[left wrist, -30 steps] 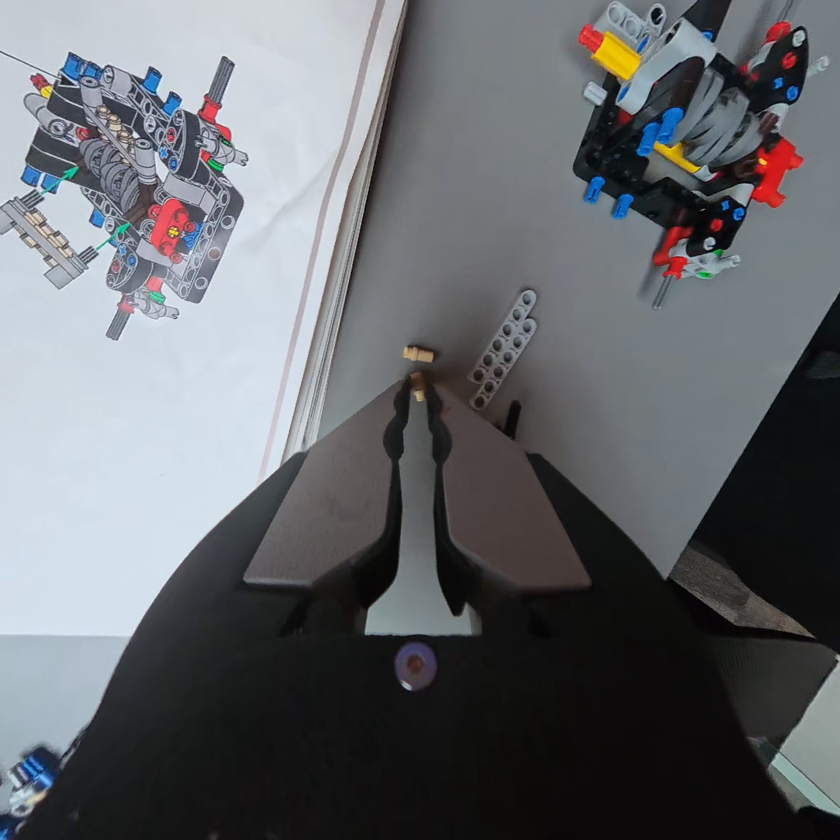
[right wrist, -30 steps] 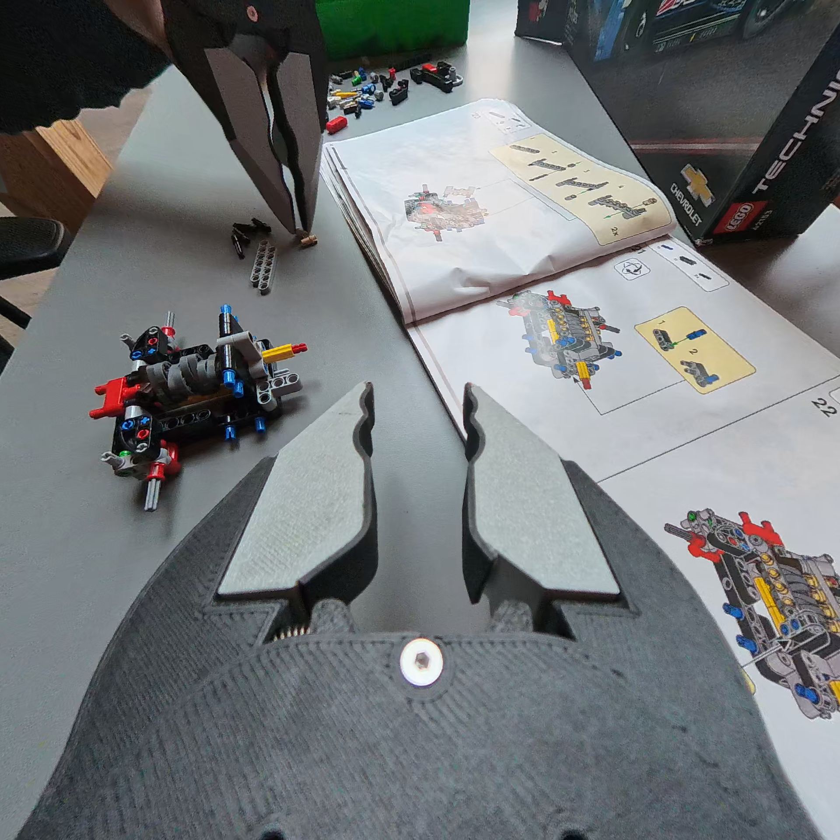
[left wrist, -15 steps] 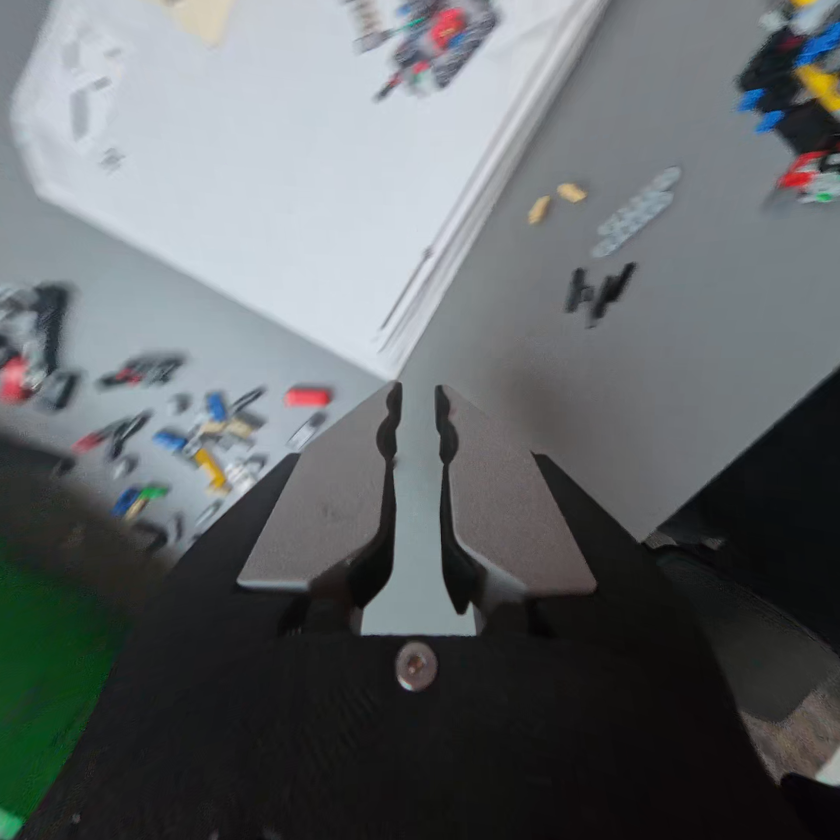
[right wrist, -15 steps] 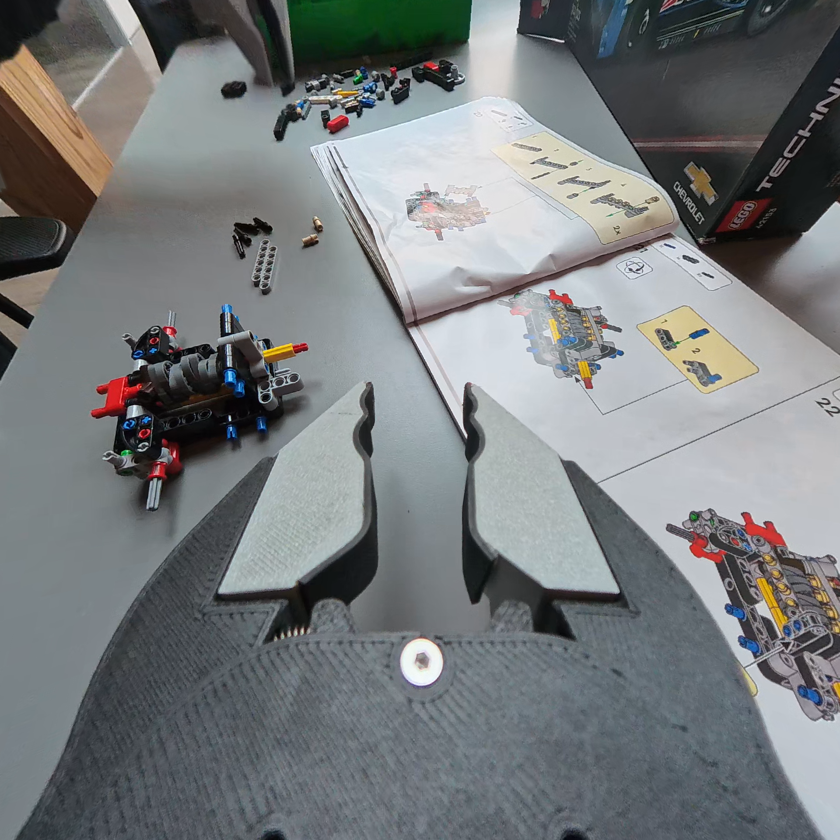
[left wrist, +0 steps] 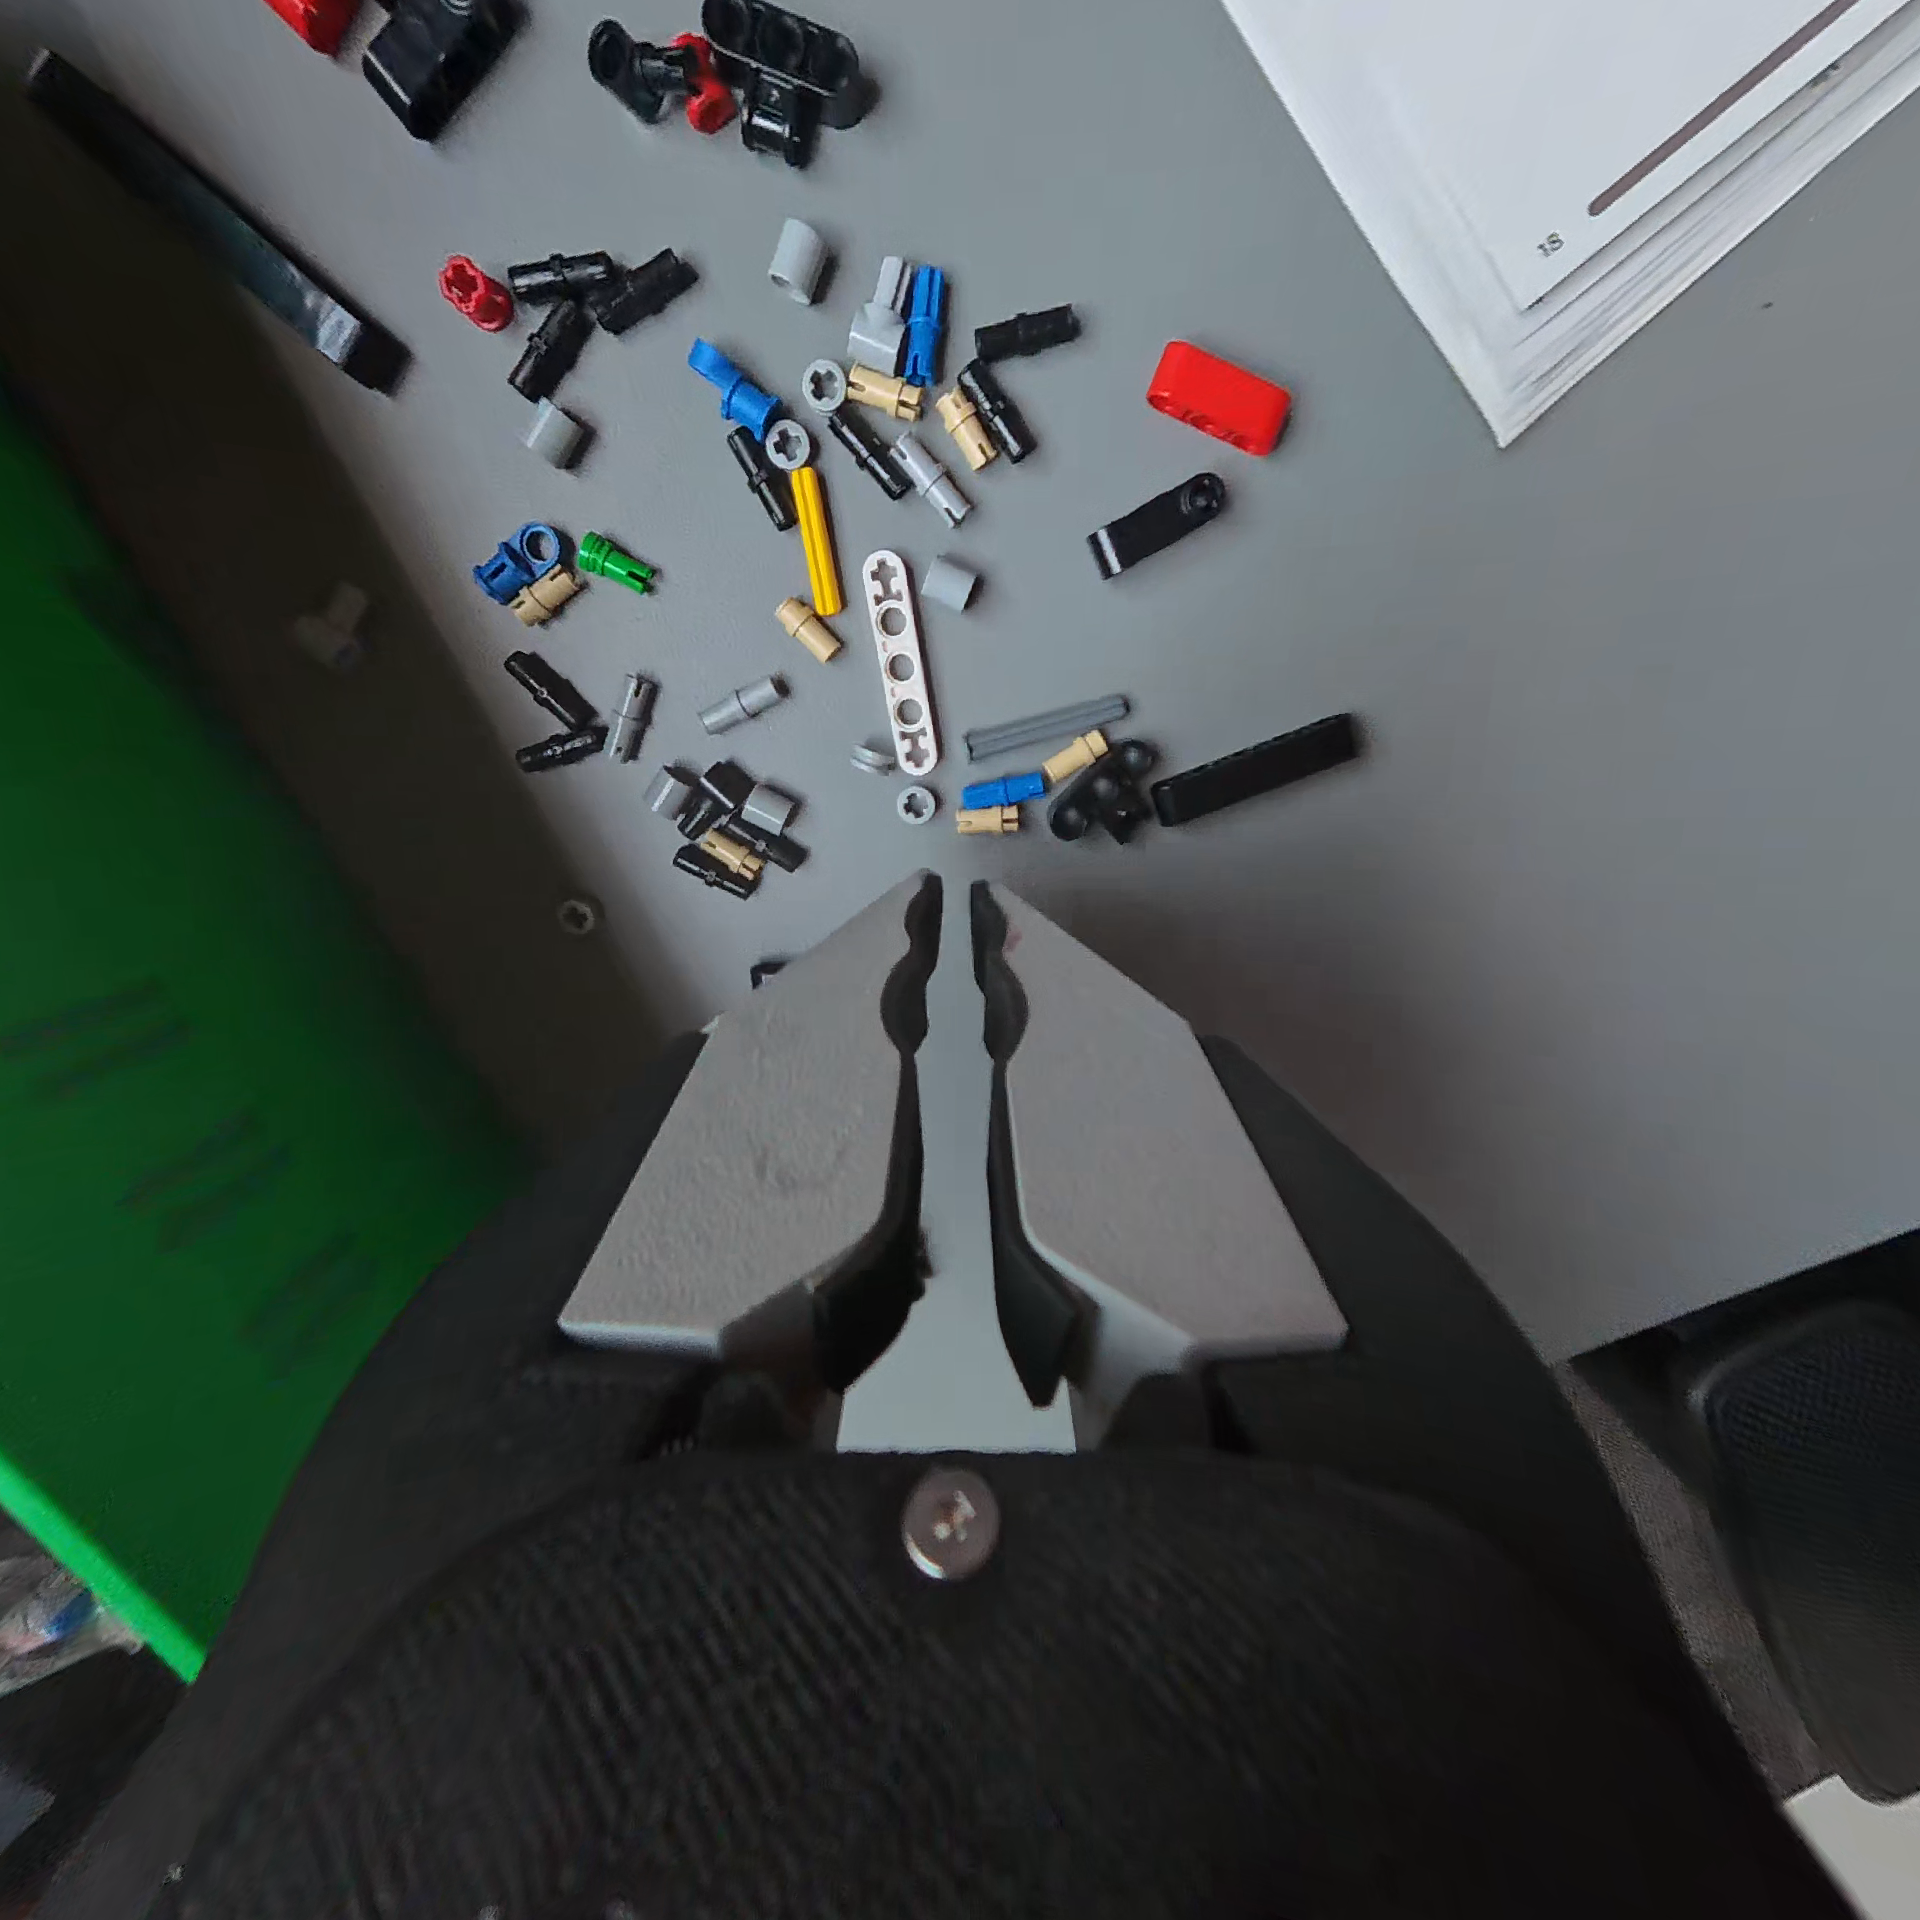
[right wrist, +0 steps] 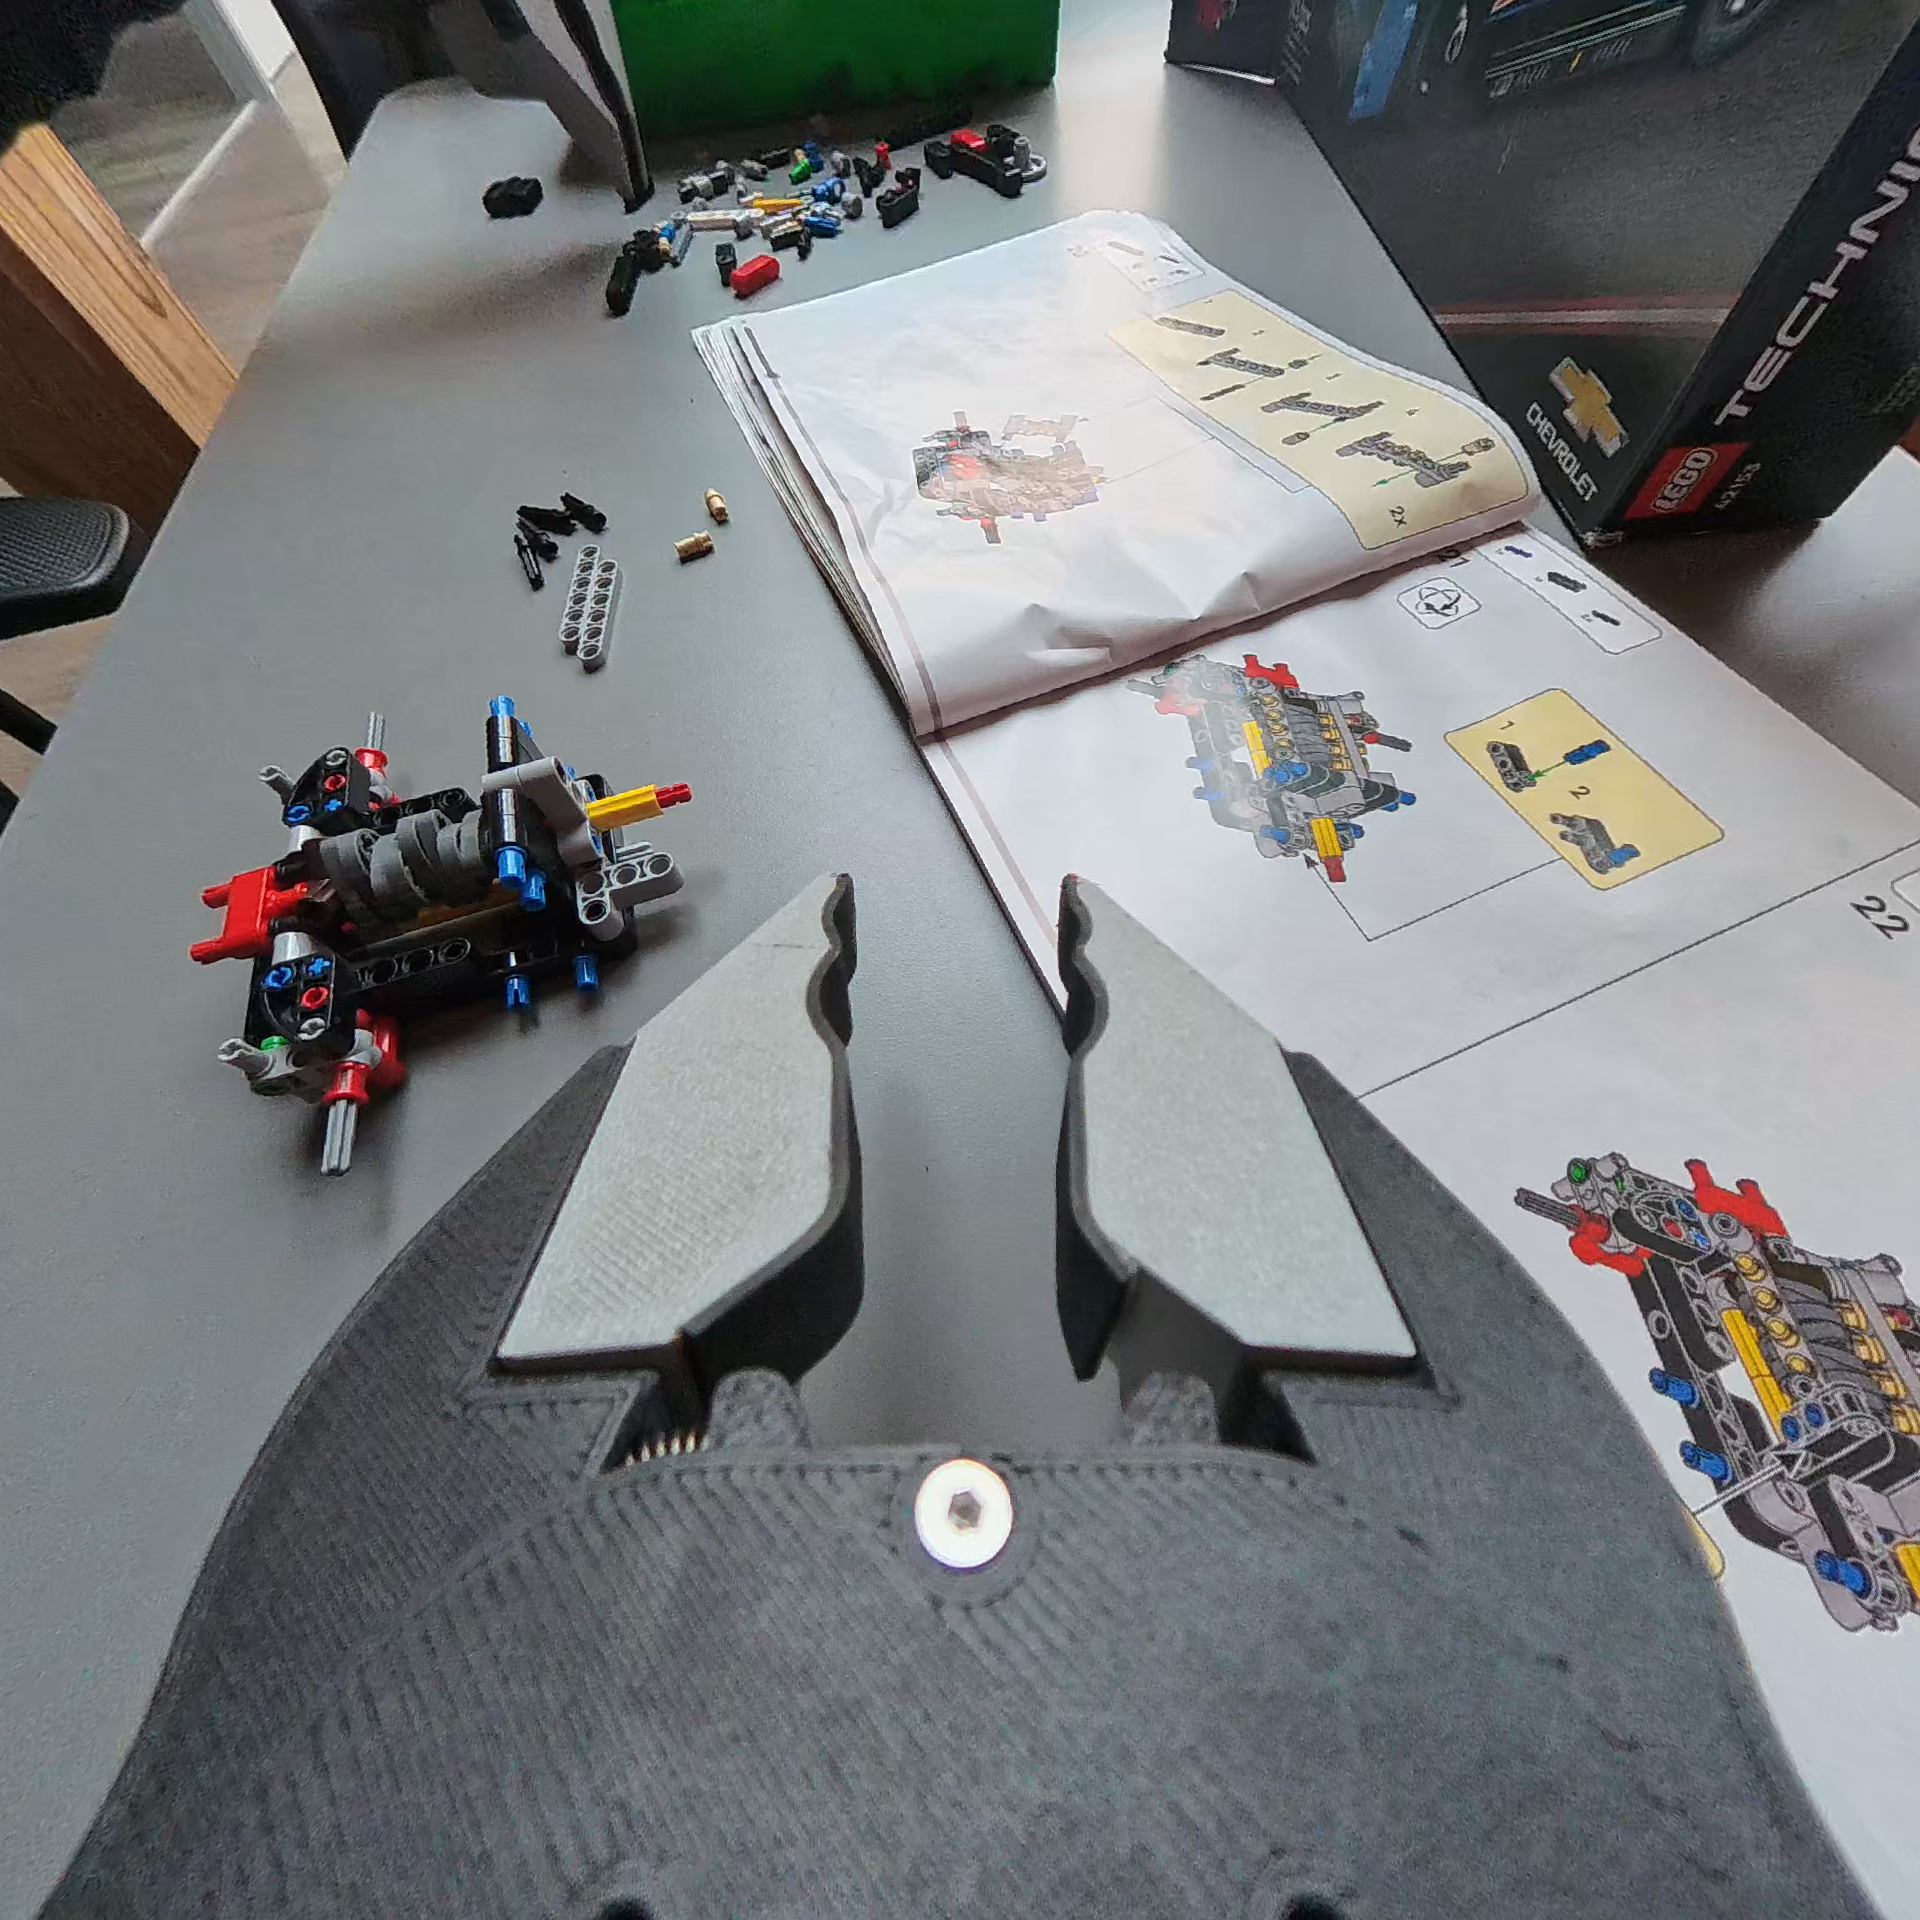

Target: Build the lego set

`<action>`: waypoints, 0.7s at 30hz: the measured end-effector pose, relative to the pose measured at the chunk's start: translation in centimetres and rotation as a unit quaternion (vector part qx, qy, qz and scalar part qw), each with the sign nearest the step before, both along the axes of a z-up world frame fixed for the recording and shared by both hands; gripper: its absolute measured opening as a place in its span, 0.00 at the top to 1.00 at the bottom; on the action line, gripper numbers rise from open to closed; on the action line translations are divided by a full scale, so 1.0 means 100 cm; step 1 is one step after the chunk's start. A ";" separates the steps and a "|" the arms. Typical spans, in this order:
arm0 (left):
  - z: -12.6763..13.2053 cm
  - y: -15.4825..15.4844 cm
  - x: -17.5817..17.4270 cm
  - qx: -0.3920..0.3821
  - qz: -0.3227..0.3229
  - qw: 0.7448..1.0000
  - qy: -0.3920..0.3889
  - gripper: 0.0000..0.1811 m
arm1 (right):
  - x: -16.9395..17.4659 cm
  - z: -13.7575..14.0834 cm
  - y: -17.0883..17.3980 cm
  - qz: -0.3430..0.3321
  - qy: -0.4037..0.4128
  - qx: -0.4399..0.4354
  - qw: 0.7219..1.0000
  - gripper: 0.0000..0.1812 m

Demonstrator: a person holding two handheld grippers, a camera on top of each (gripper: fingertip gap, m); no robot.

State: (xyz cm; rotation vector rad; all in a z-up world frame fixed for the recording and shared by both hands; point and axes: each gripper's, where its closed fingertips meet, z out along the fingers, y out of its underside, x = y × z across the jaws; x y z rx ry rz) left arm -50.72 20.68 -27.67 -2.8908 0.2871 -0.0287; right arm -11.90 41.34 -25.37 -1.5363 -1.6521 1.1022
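My left gripper [left wrist: 954, 888] hovers just short of a pile of loose parts [left wrist: 883, 582]; its tips are nearly together with nothing between them. Closest to the tips are a tan pin [left wrist: 987, 823], a blue pin [left wrist: 1003, 790] and a white thin beam [left wrist: 900, 665]. The left gripper also shows in the right wrist view [right wrist: 623, 177], over the pile [right wrist: 790, 203]. My right gripper [right wrist: 956, 894] is open and empty above the table. The partly built model [right wrist: 436, 883] lies to its left. Two tan pins [right wrist: 694, 544], a grey beam [right wrist: 589, 613] and black pins [right wrist: 551, 525] lie beyond it.
The open instruction booklet [right wrist: 1091, 540] covers the right of the table; its corner shows in the left wrist view [left wrist: 1558, 156]. The set's box [right wrist: 1662, 260] stands at the far right. A green bin [left wrist: 156, 1039] borders the pile. A red piece [left wrist: 1218, 398] lies near the booklet. My left tips are about 30 centimetres from the grey beam [right wrist: 589, 613], my right tips only 15 centimetres.
My left gripper let go of a tan pin beside the grey beam, swung away to the loose-part pile and narrowed its jaws. My right gripper has not moved.
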 end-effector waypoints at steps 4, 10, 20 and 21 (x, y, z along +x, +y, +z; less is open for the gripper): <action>-0.004 0.003 0.003 -0.006 -0.010 1.000 -0.005 0.96 | 0.000 0.000 0.000 0.000 0.000 -0.001 1.000 0.80; -0.009 0.007 0.008 -0.013 -0.014 1.000 -0.016 0.95 | 0.000 0.000 0.000 0.002 -0.001 -0.002 1.000 0.80; -0.011 0.010 0.005 -0.017 -0.013 1.000 -0.011 0.95 | 0.000 0.000 -0.001 0.003 0.000 -0.003 1.000 0.81; -0.010 0.010 0.005 -0.014 -0.013 1.000 -0.013 0.95 | 0.000 0.000 -0.001 0.003 0.000 -0.003 1.000 0.81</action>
